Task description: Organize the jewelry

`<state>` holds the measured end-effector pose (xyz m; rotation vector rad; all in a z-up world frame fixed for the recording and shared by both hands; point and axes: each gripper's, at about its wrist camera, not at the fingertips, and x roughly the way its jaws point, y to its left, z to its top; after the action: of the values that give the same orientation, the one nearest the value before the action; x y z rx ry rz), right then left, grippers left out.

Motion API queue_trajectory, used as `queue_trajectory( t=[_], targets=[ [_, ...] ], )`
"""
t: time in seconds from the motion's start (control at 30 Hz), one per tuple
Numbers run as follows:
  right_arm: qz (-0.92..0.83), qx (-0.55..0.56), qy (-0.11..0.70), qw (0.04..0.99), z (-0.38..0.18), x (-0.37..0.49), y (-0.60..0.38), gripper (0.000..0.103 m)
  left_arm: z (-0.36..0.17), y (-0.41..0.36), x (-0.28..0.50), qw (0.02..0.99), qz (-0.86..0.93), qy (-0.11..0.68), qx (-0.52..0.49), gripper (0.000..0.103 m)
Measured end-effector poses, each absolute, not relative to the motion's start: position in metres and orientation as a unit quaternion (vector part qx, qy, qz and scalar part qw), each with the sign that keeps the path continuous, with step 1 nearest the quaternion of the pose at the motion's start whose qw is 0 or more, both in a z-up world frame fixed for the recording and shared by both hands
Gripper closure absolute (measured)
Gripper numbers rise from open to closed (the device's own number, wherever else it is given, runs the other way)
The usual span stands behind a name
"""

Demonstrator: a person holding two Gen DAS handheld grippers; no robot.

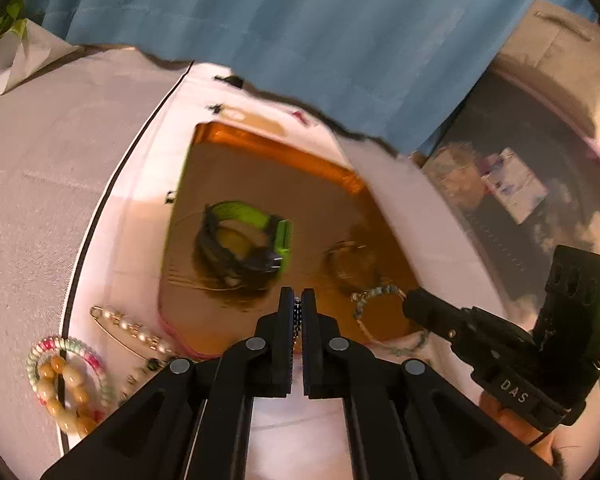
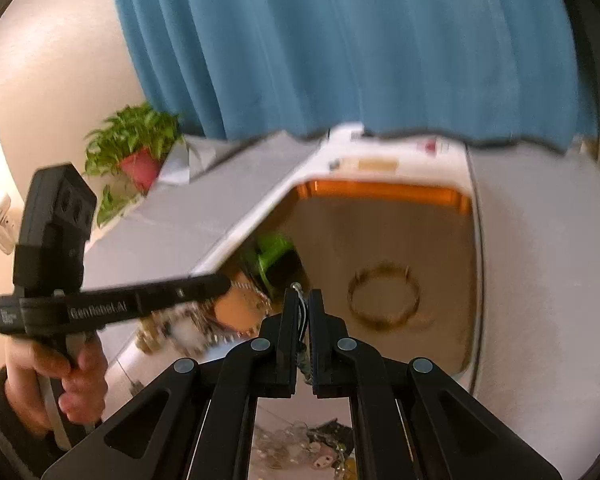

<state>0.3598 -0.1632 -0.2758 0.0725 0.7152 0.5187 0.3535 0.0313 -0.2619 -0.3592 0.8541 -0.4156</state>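
Note:
A shallow orange-walled box (image 1: 268, 142) with a brown floor lies on a white cloth; it also shows in the right wrist view (image 2: 380, 190). In it lie a green and black watch (image 1: 246, 242) and a brown ring bracelet (image 1: 346, 262), the latter also in the right wrist view (image 2: 383, 297). My left gripper (image 1: 297, 300) is shut on a dark beaded chain (image 1: 297, 314) over the box's near edge. My right gripper (image 2: 301, 300) is shut on a thin wire-like chain (image 2: 302, 312); it also shows in the left wrist view (image 1: 414, 302), touching a pale beaded bracelet (image 1: 374, 294).
On the cloth left of the box lie a pearl safety pin (image 1: 134, 328), a striped coil bracelet (image 1: 44, 354) and an amber bead bracelet (image 1: 66, 396). More jewelry lies below the right gripper (image 2: 304, 446). A potted plant (image 2: 134, 152) and a blue curtain (image 2: 340, 40) stand behind.

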Motion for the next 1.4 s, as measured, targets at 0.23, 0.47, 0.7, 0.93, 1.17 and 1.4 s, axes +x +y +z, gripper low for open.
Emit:
queue_trajectory(
  t=[0.23,0.47,0.7,0.93,1.17,1.4],
  targets=[
    [0.242,0.010,0.389,0.889,-0.302,0.386,-0.150,0.098,-0.276,0.032,0.382,0.869,-0.182,0.427,-0.170,0.102],
    [0.213,0.059,0.428,0.876,-0.317,0.417,-0.167,0.098,-0.277,0.030,0.406,0.859,-0.188,0.433,-0.197,0.102],
    [0.179,0.072,0.430,0.882,-0.319,0.428,-0.176,0.096,-0.280,0.029,0.415,0.852,-0.185,0.442,-0.213,0.102],
    [0.167,0.053,0.408,0.896,-0.305,0.420,-0.172,0.049,-0.274,0.020,0.401,0.875,-0.160,0.432,-0.149,0.057],
    [0.167,0.048,0.368,0.913,-0.281,0.378,-0.176,0.033,-0.250,0.019,0.351,0.894,-0.131,0.413,-0.110,0.045],
    [0.151,0.037,0.357,0.921,-0.253,0.313,-0.171,0.007,-0.209,0.016,0.286,0.913,-0.104,0.389,-0.061,0.030]
  ],
)
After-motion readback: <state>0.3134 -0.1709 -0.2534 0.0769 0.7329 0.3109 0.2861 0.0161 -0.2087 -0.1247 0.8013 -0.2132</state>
